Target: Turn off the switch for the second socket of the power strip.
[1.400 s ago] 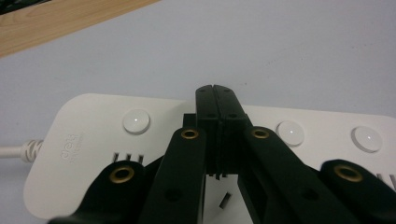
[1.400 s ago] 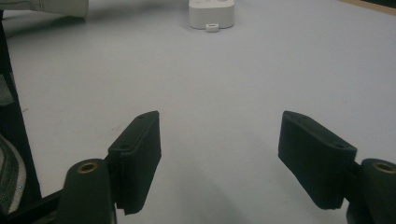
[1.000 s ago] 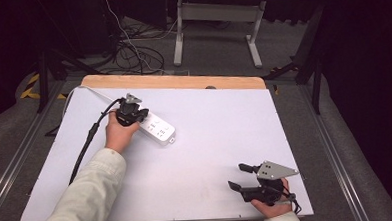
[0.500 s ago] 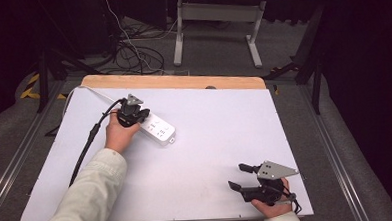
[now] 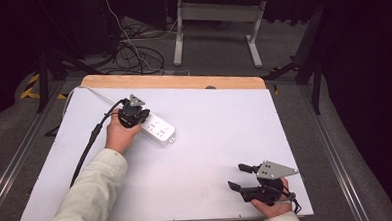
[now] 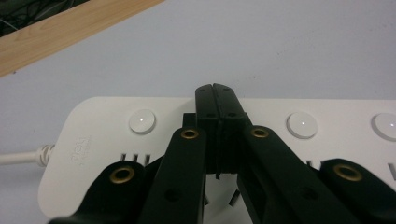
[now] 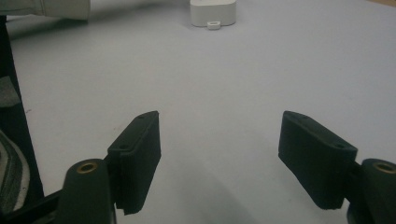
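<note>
Your left tool [image 6: 215,100] has its jaws pressed together, tips resting on or just above the top face of the white power strip [image 5: 157,129], between two of its round buttons [image 6: 142,121]. Whether the tips actually touch the plastic you cannot tell from the left gripper view. It reads as pressing or poking at the strip rather than grasping it, since nothing sits between the jaws. So the job looks to be at its working step: the strip is reached, but the pictures give no sign that a switch has been flipped.

The strip lies flat on the bench [image 5: 220,134] toward its far left part, angled, with its white cord [image 6: 21,156] leaving one rounded end. Its body is smooth, glossy moulded plastic with softly rounded corners, slotted sockets and domed buttons (each with a tiny dot at the centre).

Your right tool [image 5: 243,177] rests at the near right of the bench, well apart from the strip, jaws spread wide and holding nothing. Its pads [image 7: 137,154] are matte black blocks, a little rough at the edges. The bench cover is a plain, pale matte sheet over a wooden edge [image 5: 173,82].
</note>
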`<state>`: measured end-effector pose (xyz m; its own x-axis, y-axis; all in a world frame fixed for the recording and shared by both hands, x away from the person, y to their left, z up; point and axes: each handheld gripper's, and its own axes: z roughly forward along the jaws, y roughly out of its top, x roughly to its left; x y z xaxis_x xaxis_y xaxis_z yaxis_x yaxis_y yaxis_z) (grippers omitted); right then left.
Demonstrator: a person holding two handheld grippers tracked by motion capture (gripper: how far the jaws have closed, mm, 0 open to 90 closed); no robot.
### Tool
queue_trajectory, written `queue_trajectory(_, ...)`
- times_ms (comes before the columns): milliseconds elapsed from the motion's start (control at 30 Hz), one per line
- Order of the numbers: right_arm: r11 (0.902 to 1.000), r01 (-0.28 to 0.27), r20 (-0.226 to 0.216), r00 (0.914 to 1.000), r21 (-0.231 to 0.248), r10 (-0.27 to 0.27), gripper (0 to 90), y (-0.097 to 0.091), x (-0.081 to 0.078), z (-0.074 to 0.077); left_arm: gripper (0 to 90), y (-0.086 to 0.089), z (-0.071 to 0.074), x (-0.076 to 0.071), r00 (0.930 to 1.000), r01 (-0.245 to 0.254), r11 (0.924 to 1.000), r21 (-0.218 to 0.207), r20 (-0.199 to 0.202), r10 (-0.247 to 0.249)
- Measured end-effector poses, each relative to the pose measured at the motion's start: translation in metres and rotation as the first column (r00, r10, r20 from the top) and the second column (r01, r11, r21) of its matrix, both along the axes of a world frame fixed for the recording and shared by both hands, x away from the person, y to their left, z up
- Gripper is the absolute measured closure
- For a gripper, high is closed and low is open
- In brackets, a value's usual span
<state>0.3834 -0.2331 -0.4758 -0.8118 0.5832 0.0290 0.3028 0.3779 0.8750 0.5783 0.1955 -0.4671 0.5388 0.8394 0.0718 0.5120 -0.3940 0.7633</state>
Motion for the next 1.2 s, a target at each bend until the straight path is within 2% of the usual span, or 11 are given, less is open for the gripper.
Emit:
queue_trajectory(400, 1.0, -0.006, -0.004, 1.0, -0.001, 0.006, 30.9, 0.0, 0.001, -0.001, 89.9, -0.005, 0.005, 0.002, 0.9995, -0.004, 0.9984, 0.056, -0.03, 0.006)
queue_trajectory(500, 1.0, -0.006, -0.006, 1.0, -0.001, 0.006, 31.4, 0.0, 0.002, -0.001, 89.9, -0.011, 0.006, 0.001, 0.9996, -0.015, 0.995, 0.099, -0.023, 0.018)
queue_trajectory(567, 1.0, -0.007, -0.006, 1.0, -0.001, 0.007, 31.5, 0.0, 0.002, -0.001, 89.9, -0.009, 0.006, 0.002, 0.9991, -0.017, 0.9974, 0.07, -0.038, 0.019)
queue_trajectory(800, 1.0, -0.01, -0.008, 0.9999, -0.001, 0.01, 31.9, 0.0, 0.002, -0.002, 89.9, -0.012, 0.004, 0.002, 0.999, -0.03, 0.9974, 0.066, -0.031, 0.032)
queue_trajectory(900, 1.0, -0.006, -0.003, 1.0, -0.003, 0.006, 31.9, 0.0, 0.001, -0.001, 89.9, -0.01, 0.007, 0.003, 0.9978, -0.039, 0.9978, 0.054, -0.051, 0.042)
queue_trajectory(967, 1.0, -0.004, -0.003, 1.0, 0.001, 0.004, 31.9, -0.001, 0.001, -0.001, 89.6, -0.009, 0.011, 0.002, 0.9972, -0.056, 0.9959, 0.071, -0.045, 0.059)
queue_trajectory(1000, 1.0, -0.003, -0.003, 1.0, 0.0, 0.003, 31.8, -0.001, 0.003, -0.001, 76.6, -0.009, 0.012, 0.001, 0.9961, -0.066, 0.9957, 0.066, -0.054, 0.069)
queue_trajectory(1033, 1.0, -0.004, -0.004, 1.0, 0.0, 0.004, 31.8, 0.0, 0.003, -0.001, 73.3, -0.007, 0.014, 0.001, 0.9952, -0.067, 0.9962, 0.056, -0.068, 0.071)
queue_trajectory(1100, 1.0, -0.005, -0.003, 1.0, 0.0, 0.005, 31.8, 0.0, 0.003, -0.001, 71.6, -0.004, 0.017, 0.0, 0.9937, -0.073, 0.9968, 0.034, -0.083, 0.075)
queue_trajectory(1133, 1.0, -0.009, -0.001, 1.0, -0.002, 0.009, 31.7, 0.002, 0.004, 0.0, 67.7, -0.002, 0.023, -0.004, 0.9954, -0.06, 0.9981, 0.017, -0.074, 0.061)
queue_trajectory(1200, 0.9999, -0.012, 0.001, 0.9999, -0.002, 0.012, 31.7, 0.003, 0.005, 0.0, 67.1, -0.002, 0.026, -0.006, 0.9962, -0.055, 0.9985, 0.007, -0.067, 0.055)
